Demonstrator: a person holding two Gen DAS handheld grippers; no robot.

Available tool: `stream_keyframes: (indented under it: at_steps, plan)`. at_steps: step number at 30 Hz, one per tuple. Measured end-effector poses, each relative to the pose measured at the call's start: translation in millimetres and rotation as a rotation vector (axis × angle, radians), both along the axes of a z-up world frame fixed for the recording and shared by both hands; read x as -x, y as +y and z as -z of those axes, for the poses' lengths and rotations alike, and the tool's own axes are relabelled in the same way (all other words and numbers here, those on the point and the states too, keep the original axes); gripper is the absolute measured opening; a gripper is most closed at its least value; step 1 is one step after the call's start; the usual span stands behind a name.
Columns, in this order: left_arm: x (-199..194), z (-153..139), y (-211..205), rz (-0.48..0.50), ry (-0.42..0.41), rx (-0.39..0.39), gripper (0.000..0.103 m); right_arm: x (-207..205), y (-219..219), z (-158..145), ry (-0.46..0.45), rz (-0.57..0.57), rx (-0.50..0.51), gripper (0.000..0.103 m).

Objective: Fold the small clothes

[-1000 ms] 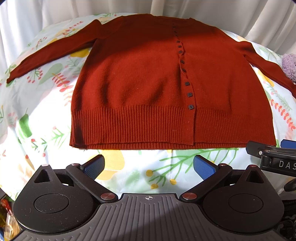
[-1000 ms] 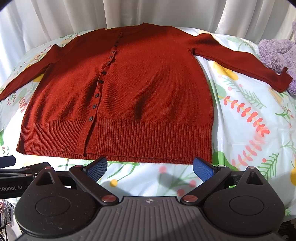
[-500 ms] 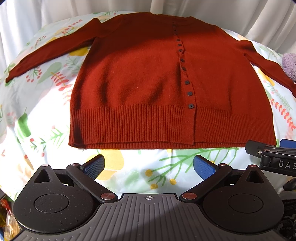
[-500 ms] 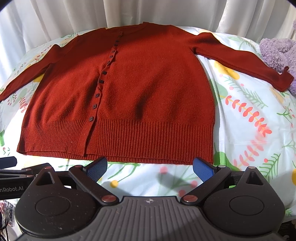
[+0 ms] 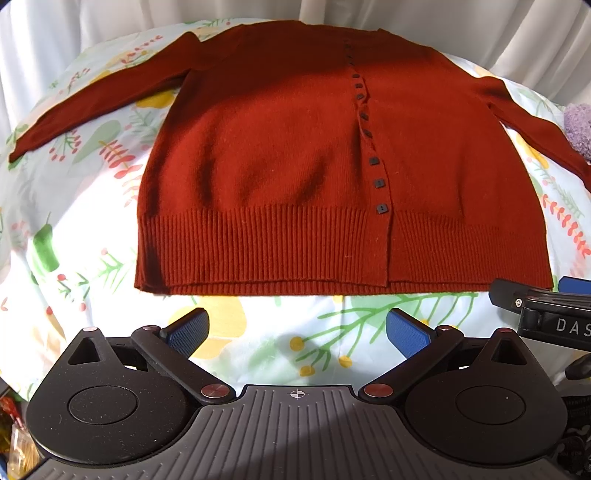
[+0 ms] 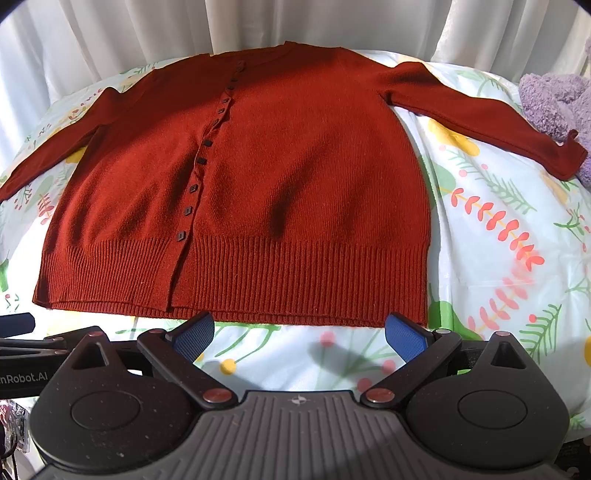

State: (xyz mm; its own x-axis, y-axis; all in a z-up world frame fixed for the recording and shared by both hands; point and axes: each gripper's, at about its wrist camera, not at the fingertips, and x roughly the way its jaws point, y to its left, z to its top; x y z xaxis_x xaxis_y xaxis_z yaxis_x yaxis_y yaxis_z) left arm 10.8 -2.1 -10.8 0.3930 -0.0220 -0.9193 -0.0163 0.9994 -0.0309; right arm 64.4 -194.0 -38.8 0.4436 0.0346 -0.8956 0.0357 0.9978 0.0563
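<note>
Nearest to us, the left gripper point(image 5: 295, 330) hangs with its blue pads point(image 5: 186, 328) spread wide and nothing between them, just short of the hem; the right gripper point(image 6: 300, 334) is likewise agape and empty, its pads almost at the ribbed edge. Each tool shows at the edge of the other's view, so we hold them side by side.

Just beyond lies the red cardigan point(image 5: 295, 158), buttoned, front up, flat on the floral sheet point(image 5: 74, 206), hem towards us and both sleeves stretched outward. We judge it a soft, light knit that will sag and stretch if lifted by one point, and cling a little to the sheet. The ribbed hem point(image 6: 295, 280) looks the firmest place to pinch, best at its two corners; the cuffs (the right cuff point(image 6: 570, 162) lies touching the purple plush toy point(image 6: 554, 99)) would serve for bringing the sleeves in. We would keep clear of the dark buttons point(image 5: 380, 209), where the pads might slip.

Farthest off hang white curtains point(image 6: 147, 33). We see no basket, box or other container anywhere.
</note>
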Motion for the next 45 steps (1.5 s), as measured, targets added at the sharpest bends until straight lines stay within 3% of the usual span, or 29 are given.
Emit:
stream_keyframes:
  at_steps: [38,42,45]
  plan:
    - [-1.3,1.8,-1.4,0.006,0.010,0.005,0.103,2.0,1.8,-3.7,-0.020,-0.033,-0.020,0.099]
    - [-4.7,2.9,-1.0,0.001,0.009,0.025,0.103,2.7,-9.2,-4.3,-0.044,-0.038,-0.131,0.099]
    - [-10.4,3.4,1.2,-0.011,0.008,0.040,0.103,1.2,-36.8,-6.4,-0.111,-0.020,-0.321,0.099]
